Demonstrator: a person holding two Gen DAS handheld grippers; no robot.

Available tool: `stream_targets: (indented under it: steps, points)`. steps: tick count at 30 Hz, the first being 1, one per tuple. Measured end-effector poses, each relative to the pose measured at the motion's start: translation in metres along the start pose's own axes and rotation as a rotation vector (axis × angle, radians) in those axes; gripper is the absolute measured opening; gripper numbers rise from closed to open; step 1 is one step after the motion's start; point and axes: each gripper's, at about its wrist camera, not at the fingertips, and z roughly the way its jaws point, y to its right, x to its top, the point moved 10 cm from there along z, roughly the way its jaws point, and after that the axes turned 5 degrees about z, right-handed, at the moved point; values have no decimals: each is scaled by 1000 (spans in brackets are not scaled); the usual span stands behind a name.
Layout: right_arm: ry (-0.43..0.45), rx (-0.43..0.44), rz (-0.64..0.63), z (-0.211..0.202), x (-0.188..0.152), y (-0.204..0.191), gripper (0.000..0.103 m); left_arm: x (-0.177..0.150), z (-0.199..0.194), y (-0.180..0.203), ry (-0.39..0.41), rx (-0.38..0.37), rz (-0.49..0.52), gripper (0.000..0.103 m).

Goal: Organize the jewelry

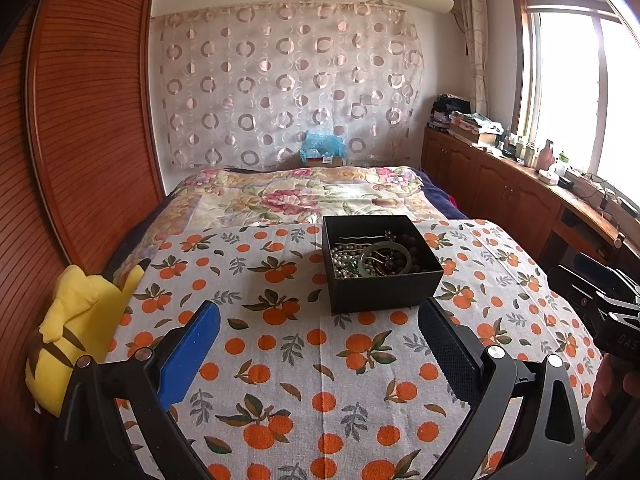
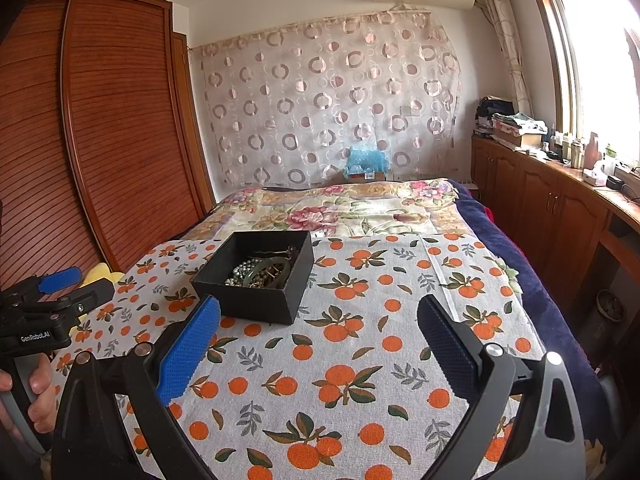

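A black open box (image 1: 380,286) stands on the orange-print cloth (image 1: 280,360) on the bed. It holds tangled jewelry: a green jade bangle (image 1: 385,258), pearl beads (image 1: 344,260) and dark bead strings. My left gripper (image 1: 320,320) is open and empty, just short of the box. The box also shows in the right wrist view (image 2: 256,300), with the bangle (image 2: 266,274) inside. My right gripper (image 2: 319,318) is open and empty, to the right of the box. The left gripper shows at the left edge of the right wrist view (image 2: 64,288).
A yellow plush toy (image 1: 76,332) lies at the cloth's left edge beside the wooden wardrobe (image 1: 80,120). A floral bedspread (image 1: 304,192) lies beyond the box. Wooden cabinets (image 2: 560,208) with clutter run along the right under the window.
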Motion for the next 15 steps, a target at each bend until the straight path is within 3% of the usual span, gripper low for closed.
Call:
stream_targets:
  steps: [15]
  points:
    - [0, 1, 2, 0, 0, 1, 100, 0, 0, 0, 1, -3, -2, 96]
